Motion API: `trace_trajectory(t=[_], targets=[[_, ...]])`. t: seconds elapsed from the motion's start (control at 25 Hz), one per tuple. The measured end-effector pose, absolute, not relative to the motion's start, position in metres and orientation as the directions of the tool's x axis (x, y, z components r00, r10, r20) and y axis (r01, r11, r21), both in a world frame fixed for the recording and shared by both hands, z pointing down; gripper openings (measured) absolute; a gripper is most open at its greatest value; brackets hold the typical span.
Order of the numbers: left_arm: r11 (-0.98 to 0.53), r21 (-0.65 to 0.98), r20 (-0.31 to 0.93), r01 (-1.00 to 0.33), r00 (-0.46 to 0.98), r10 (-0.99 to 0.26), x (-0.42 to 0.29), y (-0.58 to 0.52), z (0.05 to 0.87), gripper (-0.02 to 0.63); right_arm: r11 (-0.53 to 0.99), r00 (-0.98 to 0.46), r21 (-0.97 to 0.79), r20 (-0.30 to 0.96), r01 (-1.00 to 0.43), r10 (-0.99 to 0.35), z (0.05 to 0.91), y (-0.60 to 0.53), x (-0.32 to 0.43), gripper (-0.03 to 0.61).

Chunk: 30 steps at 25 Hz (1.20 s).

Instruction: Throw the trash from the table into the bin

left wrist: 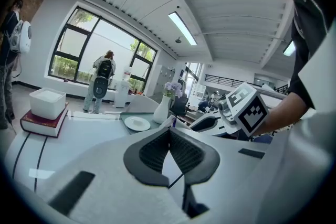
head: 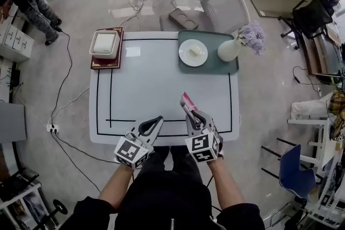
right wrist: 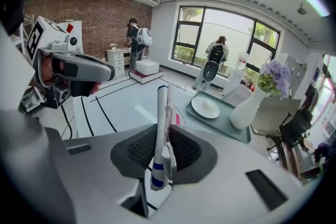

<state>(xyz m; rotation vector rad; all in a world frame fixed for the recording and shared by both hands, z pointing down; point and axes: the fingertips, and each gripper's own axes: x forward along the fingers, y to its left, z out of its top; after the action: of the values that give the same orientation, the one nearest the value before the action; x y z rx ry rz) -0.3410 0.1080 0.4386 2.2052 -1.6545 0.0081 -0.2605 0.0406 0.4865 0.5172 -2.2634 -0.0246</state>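
Note:
A flat white wrapper (head: 187, 100) with pink and blue print stands upright between the pads of my right gripper (head: 190, 113), which is shut on it just above the white table's (head: 151, 83) near edge. In the right gripper view the wrapper (right wrist: 160, 107) sticks up out of the right gripper (right wrist: 167, 139). My left gripper (head: 156, 121) hovers at the near edge beside it, jaws shut with nothing between them. Its pads meet in the left gripper view (left wrist: 169, 135). No bin is in view.
A maroon book (head: 106, 59) with a white box (head: 104, 43) on it lies at the far left corner. A grey-green tray (head: 226, 66) at the far right holds a plate (head: 193, 53) and a vase of purple flowers (head: 230, 49). A chair (head: 223, 5) stands behind the table.

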Motion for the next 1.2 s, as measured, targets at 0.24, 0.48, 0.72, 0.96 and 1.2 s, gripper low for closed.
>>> trace_trajectory(t=[0.24, 0.48, 0.72, 0.96, 1.2], targets=[[-0.355, 0.296, 0.252, -0.887, 0.43, -0.867, -0.312, 0.095, 0.44, 0.008, 0.858, -0.557, 0.197, 0.688, -0.473, -0.465, 0.48, 0.036, -0.228, 0.067], [-0.46, 0.277, 0.225, -0.844, 0.523, -0.822, -0.271, 0.081, 0.436, 0.008, 0.81, -0.52, 0.193, 0.68, -0.553, -0.517, 0.473, 0.031, -0.185, 0.067], [-0.514, 0.261, 0.234, -0.817, 0.57, -0.788, -0.229, 0.067, 0.437, 0.008, 0.765, -0.494, 0.178, 0.668, -0.619, -0.556, 0.476, 0.025, -0.135, 0.067], [-0.548, 0.249, 0.245, -0.799, 0.599, -0.762, -0.177, 0.048, 0.436, 0.008, 0.741, -0.488, 0.158, 0.66, -0.653, -0.571, 0.478, 0.011, -0.086, 0.067], [-0.567, 0.246, 0.251, -0.786, 0.616, -0.746, -0.121, 0.019, 0.433, 0.008, 0.731, -0.49, 0.135, 0.659, -0.669, -0.57, 0.479, -0.013, -0.036, 0.067]])
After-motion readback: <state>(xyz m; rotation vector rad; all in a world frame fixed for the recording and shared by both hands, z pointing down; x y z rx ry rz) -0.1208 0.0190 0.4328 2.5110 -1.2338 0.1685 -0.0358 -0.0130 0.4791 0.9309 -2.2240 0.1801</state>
